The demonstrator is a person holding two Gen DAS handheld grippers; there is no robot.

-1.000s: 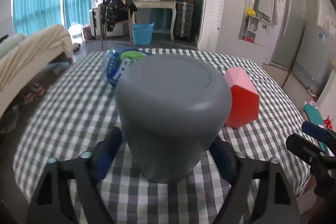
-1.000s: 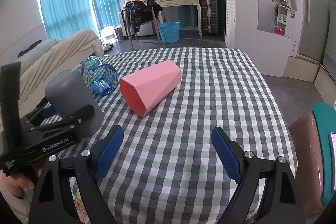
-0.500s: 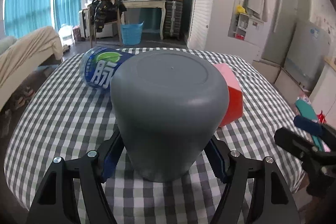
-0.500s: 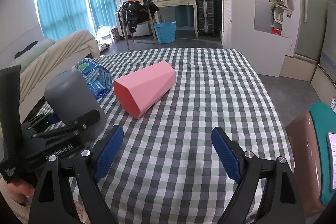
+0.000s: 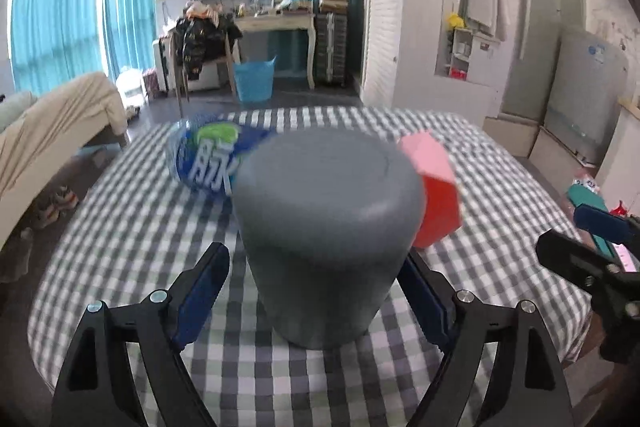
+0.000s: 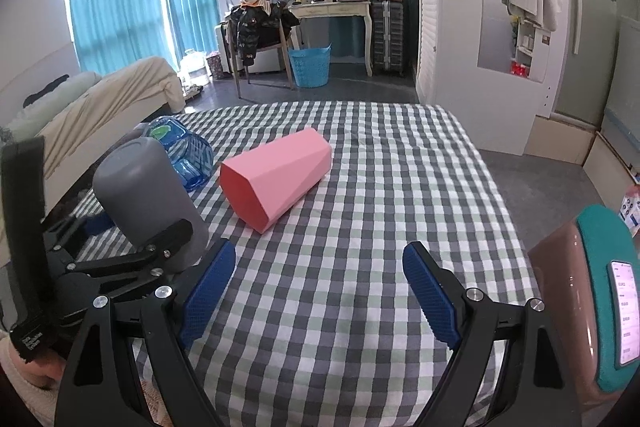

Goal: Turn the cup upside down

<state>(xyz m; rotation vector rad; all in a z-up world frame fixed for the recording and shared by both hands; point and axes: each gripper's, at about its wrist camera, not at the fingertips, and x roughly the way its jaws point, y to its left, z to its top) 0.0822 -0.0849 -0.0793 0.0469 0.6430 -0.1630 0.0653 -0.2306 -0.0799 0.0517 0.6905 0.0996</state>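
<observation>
The left gripper [image 5: 312, 287] is seen with its blue pads [image 5: 200, 291] spread to either side of the grey cup [image 5: 328, 239], which fills the centre of the left wrist frame; a gap is visible on the left side, while contact on the right side cannot be told, since that pad is partly hidden behind the cup wall. The cup is stood with its closed base uppermost and its mouth down on the checked tablecloth [image 5: 120, 227], so the flip is judged to be done, and only the release and the withdrawal of the tool appear to be left. In the right wrist frame the same cup [image 6: 148, 187] is found at the lower left, flanked by the black frame of the left tool. The right gripper [image 6: 318, 291] is held low over bare cloth with its jaws wide apart and nothing between them. A pink cup [image 6: 276, 175] is laid on its side at the centre of that frame, and a blue bottle [image 6: 184, 155] lies just behind the grey cup.
</observation>
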